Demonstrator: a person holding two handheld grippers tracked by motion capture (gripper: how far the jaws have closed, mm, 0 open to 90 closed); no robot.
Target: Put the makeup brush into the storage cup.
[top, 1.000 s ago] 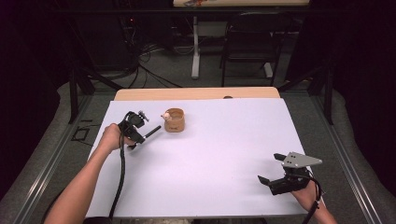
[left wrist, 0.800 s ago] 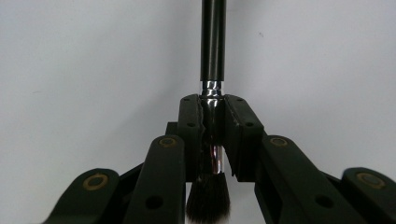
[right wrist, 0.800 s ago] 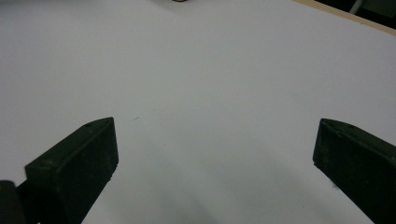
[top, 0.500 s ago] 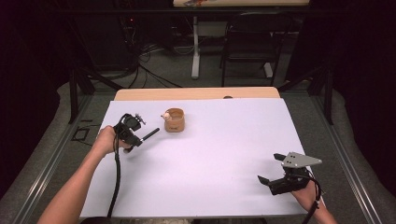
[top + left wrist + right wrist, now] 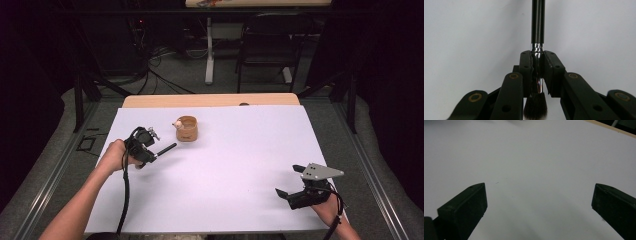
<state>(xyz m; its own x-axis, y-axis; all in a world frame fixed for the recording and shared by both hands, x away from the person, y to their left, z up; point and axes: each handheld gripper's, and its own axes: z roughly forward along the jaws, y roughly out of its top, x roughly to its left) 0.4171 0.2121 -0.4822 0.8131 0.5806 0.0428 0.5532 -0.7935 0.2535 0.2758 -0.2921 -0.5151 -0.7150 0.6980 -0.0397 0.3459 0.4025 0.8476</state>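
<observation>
A black-handled brush [image 5: 538, 22] with a silver ferrule and dark bristles is clamped in my left gripper [image 5: 538, 57]. The jaws press on the ferrule, the bristles point back at the camera, and the handle sticks out ahead. In the high view my left gripper [image 5: 152, 154] hovers over the left part of the white table, with the brush [image 5: 167, 148] pointing right toward a small wooden cup [image 5: 187, 130]. Something small and white [image 5: 177, 124] pokes out at the cup's left rim. My right gripper [image 5: 290, 180] rests near the front right with its jaws wide apart and nothing between them [image 5: 539, 195].
The white table cover [image 5: 240, 150] spans the table, with a wooden edge [image 5: 210, 100] at the far side. Beyond it stand a chair [image 5: 265, 55] and cables on the dark floor. My left gripper's cable [image 5: 124, 200] trails along the forearm.
My left gripper, still holding the brush, has drifted a little toward the near edge, away from the cup. The right gripper has kept still.
</observation>
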